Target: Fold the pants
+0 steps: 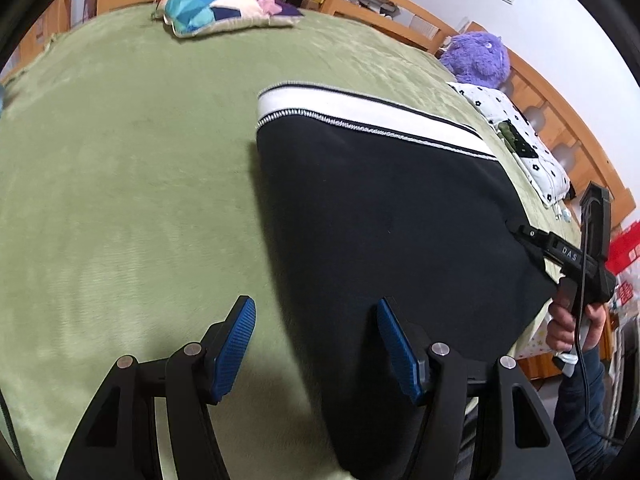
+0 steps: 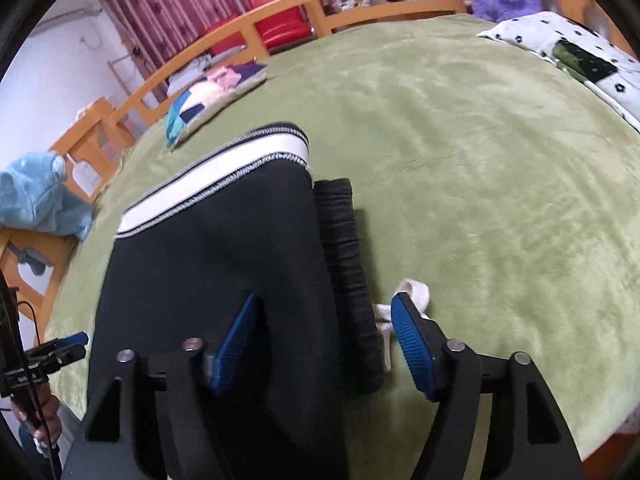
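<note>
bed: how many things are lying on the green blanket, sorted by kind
pants: 1
pillows: 2, a patchwork one and a white spotted one
plush toys: 1, purple, at the far edge
total: 4
A blue plush shows in the right wrist view, but it looks to sit off the blanket, so it is left out.

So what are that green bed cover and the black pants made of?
The green bed cover looks like plush fleece or velour: short nap, soft sheen, brushed streaks. The black pants look like matte knit jersey, perhaps cotton; their white band is edged with visible stitching. Exact fibres can't be told.
</note>
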### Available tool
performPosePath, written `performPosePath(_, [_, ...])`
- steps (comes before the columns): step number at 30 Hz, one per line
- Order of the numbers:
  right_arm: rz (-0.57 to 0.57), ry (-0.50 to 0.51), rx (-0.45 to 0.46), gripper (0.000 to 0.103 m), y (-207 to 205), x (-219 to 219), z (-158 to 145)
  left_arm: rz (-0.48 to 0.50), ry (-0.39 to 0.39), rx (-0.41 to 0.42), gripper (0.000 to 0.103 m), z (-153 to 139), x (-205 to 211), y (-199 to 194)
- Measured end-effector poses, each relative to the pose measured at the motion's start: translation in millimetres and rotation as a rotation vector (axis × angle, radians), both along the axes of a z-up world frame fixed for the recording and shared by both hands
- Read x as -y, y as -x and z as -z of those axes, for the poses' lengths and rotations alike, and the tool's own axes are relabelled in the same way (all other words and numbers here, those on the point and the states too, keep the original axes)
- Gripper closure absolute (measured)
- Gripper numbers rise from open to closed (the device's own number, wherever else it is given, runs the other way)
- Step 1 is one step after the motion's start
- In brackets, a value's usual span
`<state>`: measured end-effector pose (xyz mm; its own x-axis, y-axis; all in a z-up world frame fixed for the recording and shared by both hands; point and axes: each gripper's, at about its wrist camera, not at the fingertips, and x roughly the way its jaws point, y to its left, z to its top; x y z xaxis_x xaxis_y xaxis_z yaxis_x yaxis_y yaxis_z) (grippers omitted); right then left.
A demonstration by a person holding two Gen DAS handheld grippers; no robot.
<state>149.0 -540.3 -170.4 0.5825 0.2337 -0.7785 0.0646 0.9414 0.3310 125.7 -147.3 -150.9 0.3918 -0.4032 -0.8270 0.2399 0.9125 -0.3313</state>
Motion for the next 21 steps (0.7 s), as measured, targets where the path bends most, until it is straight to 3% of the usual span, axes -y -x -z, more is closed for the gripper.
performPosePath(11, [-0.156,-0.007,-0.107,0.031,-48.9,-17.3,24.6,-0.014,0.067,-0.086,0.039,37.1,16.6,-41.6])
performPosePath(14, [-0.169,-0.025,-0.123,0.029,-57.5,-23.5,33.8,-0.023,0.078,-0.099,0.043,43.1,19.5,-49.0])
performPosePath(16, [-0.166,-0.012,-0.094,0.031,-53.9,-26.6,33.0,-0.007,0.076,-0.091,0.062,41.1,22.8,-49.3])
performPosePath(17, [-0.158,-0.013,-0.084,0.032,-51.4,-26.8,31.7,0.009,0.053,-0.072,0.067,38.1,25.5,-48.7])
performPosePath(19, [-0.132,0.006,-0.044,0.045,-42.6,-28.3,21.8,0.043,0.024,-0.023,0.079,27.2,28.6,-43.7])
performPosePath(21, [-0.113,-0.01,0.0,0.059,-33.2,-28.4,3.4,0.057,0.05,0.007,0.082,15.2,25.4,-39.7])
